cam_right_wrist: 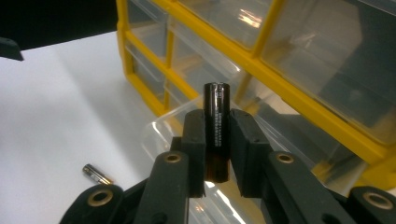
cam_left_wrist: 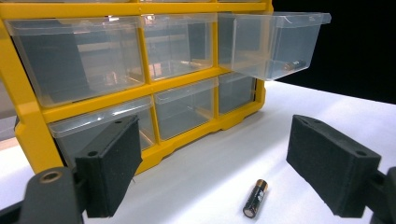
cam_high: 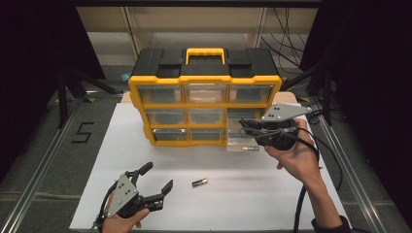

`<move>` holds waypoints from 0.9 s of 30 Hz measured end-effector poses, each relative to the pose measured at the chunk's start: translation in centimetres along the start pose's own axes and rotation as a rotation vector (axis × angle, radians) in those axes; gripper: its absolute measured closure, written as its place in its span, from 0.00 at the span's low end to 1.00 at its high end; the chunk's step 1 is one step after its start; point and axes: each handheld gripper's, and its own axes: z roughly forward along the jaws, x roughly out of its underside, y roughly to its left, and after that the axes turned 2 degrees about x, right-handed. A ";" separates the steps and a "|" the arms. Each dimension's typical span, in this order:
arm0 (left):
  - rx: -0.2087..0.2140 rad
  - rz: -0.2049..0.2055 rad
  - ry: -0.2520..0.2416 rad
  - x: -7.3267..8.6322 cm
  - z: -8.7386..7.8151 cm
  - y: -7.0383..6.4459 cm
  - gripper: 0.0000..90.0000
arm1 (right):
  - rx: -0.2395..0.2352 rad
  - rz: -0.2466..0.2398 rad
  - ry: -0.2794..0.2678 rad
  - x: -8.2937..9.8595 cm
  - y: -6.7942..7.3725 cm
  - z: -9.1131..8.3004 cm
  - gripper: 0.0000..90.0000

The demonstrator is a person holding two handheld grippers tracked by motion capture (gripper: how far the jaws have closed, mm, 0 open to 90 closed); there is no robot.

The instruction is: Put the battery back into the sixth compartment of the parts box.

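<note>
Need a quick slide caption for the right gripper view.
Right gripper clamps a black battery upright above the pulled-out clear drawer; a second battery lies on the white table.

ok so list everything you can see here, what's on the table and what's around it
drawer cabinet: 1, yellow frame, black top with yellow handle, clear drawers, standing at the back of the sheet
pulled-out drawer: 1, clear, bottom right of the cabinet, a battery already lying inside
battery on the sheet: 1, black with a gold end, lying loose in front of the cabinet
held battery: 1, black, upright between the right gripper's jaws above the open drawer
white sheet: 1, covering the table top
digit 5 mark: 1, black, on the grey surface left of the sheet
left gripper: 1, black, jaws wide open, near the loose battery
right gripper: 1, black, shut on the held battery
hands: 2, one holding each gripper
</note>
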 end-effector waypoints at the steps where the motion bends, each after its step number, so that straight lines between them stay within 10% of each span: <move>1: 0.000 0.000 0.000 0.0 0.0 0.0 0.19 | 0.005 0.004 0.000 0.1 -0.2 0.0 0.85; 18: 0.000 0.002 0.000 0.0 0.0 0.0 0.19 | 0.046 0.050 0.056 1.7 -2.0 1.2 0.84; 27: 0.000 0.001 0.000 0.0 0.0 0.0 0.19 | 0.055 0.051 0.011 0.6 -1.2 0.4 0.61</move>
